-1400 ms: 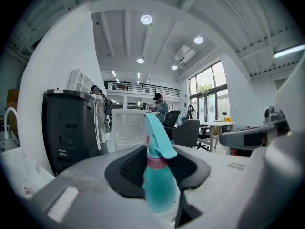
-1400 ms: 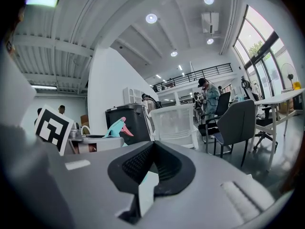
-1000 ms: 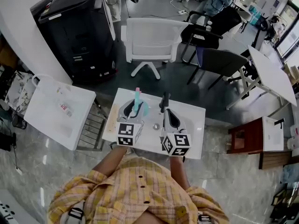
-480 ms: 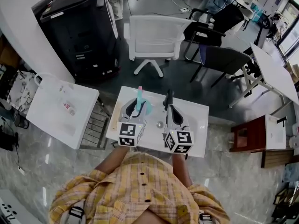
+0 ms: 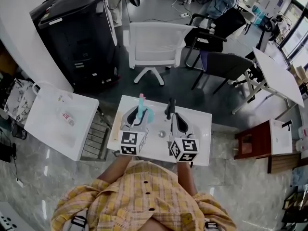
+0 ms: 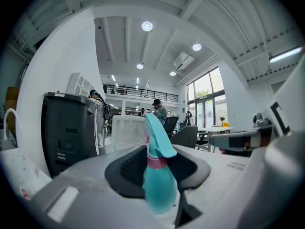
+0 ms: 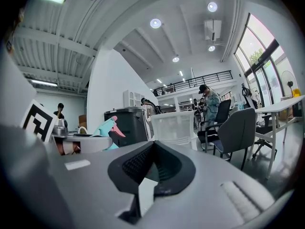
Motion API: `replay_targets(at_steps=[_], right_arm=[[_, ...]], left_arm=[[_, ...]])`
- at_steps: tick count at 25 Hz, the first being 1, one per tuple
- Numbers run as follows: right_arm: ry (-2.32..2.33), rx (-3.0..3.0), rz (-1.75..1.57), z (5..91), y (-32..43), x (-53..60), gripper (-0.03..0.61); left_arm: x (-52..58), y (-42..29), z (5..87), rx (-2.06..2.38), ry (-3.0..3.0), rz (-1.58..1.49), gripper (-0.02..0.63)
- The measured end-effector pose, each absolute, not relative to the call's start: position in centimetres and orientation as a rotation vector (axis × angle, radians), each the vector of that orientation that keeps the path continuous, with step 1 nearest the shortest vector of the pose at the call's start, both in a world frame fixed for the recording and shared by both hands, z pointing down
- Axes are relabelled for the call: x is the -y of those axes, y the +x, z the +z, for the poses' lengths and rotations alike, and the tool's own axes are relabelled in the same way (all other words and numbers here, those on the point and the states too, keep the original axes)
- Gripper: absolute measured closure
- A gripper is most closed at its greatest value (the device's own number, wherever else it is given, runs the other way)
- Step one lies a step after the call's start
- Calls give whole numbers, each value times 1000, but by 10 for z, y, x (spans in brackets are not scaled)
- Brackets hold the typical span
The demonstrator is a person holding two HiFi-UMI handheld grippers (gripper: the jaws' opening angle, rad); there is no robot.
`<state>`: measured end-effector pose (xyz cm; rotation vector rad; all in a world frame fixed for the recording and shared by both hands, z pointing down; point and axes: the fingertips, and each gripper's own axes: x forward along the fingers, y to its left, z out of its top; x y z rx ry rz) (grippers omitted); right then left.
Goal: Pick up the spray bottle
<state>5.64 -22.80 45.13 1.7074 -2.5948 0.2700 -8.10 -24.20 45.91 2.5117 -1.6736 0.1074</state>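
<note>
The spray bottle (image 6: 158, 175), teal with a pink collar and a pink nozzle tip, stands upright on the left part of a small white table (image 5: 199, 129). It sits between the jaws of the left gripper (image 5: 138, 118). In the left gripper view the two black pads lie against either side of the bottle's body, with the trigger head rising above them. I cannot tell whether the base has left the tabletop.

Just right of it, the right gripper (image 5: 169, 110) is held over the same table and points the same way, towards the far edge. Its jaws are drawn together, the pads meeting at their tips. In the right gripper view the bottle's head shows off to the left, beyond the other gripper.

A small round silvery object (image 5: 161, 134) lies on the table between the two grippers. A pale wooden strip (image 5: 116, 122) runs along the table's left edge.

The person's yellow plaid shirt (image 5: 144, 196) fills the near side. Beyond the far edge stands a white office chair (image 5: 156, 42), with a large black cabinet-like unit (image 5: 79, 35) to the far left and a grey chair (image 5: 226, 64) to the far right.
</note>
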Motion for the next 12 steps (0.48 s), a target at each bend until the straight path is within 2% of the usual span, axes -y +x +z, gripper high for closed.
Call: replay_targets(at_steps=[12], right_arm=[[1724, 2589, 252, 450, 60, 237, 589]], left_arm=[[249, -79, 460, 1661, 2535, 103, 474]])
